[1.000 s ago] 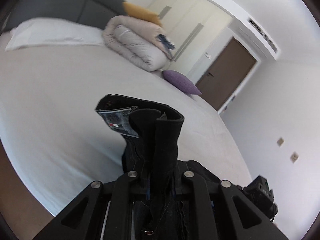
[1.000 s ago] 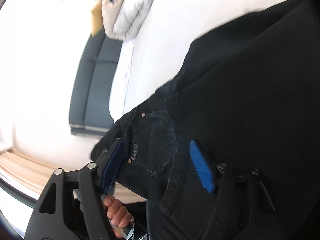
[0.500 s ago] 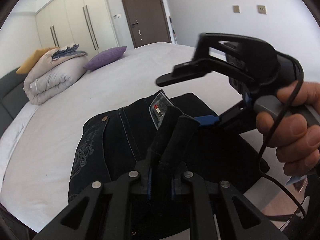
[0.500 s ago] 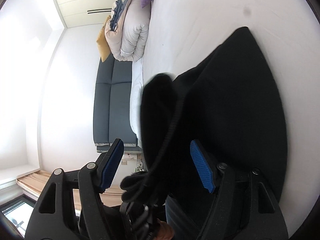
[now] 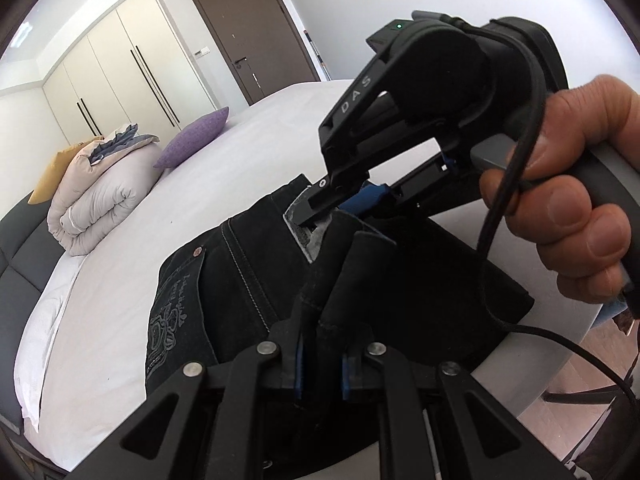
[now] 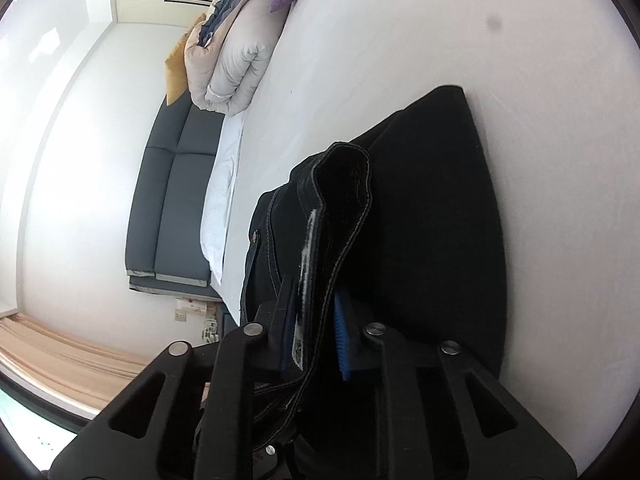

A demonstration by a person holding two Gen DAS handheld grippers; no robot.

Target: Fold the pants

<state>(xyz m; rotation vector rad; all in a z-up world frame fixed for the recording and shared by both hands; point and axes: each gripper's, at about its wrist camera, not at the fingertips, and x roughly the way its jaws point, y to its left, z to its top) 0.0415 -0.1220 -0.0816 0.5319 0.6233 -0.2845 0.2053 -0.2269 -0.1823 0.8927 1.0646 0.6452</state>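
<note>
Black jeans (image 5: 240, 276) lie folded on the white bed (image 5: 120, 256), with an embroidered back pocket at the left. My left gripper (image 5: 320, 372) is shut on a bunched part of the waistband. My right gripper (image 5: 332, 204), held in a hand, is shut on the waistband by the pale inner label, just ahead of the left one. In the right wrist view the right gripper (image 6: 316, 340) clamps the waistband fold of the jeans (image 6: 432, 216) between its blue pads (image 6: 342, 340).
A rolled beige duvet (image 5: 100, 196), a purple cushion (image 5: 196, 138) and a yellow pillow lie further up the bed. A dark grey headboard (image 6: 172, 204) stands behind. Wardrobes and a brown door (image 5: 256, 28) line the far wall. The bed edge is at the near right.
The left gripper swung round with the waistband and lowered the jeans onto the bed. The right gripper, open before, closed on the waistband by the label.
</note>
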